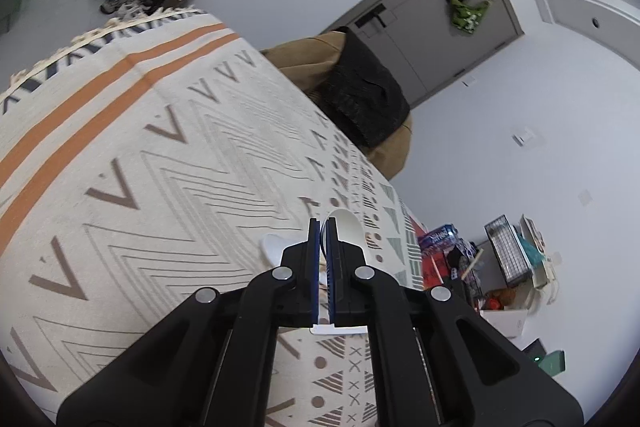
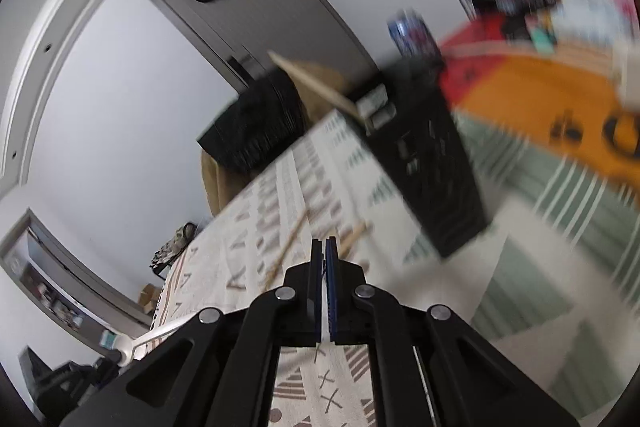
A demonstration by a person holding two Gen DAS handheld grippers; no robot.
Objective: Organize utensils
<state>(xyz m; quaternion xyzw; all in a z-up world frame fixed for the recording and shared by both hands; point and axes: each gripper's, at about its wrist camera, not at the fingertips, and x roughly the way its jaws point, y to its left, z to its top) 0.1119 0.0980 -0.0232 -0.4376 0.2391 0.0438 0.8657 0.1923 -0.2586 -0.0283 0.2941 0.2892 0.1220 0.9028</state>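
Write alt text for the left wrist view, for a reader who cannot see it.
The left tongs are shut on a white plastic spoon, its bowl poking out past the tips, above a table under a cream tablecloth with chevron patterns and orange stripes. Another white utensil lies on the cloth just left of the tongs. Behind are a grey door and floor clutter.

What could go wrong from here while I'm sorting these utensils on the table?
1. The left gripper is shut on the white spoon edge-on, with the bowl poking past the fingertips; it could pivot or slip out.
2. The right gripper is shut close to the black organizer, whose wooden stick juts out; a swing might knock it.
3. The loose chopsticks on the cloth could roll if brushed.
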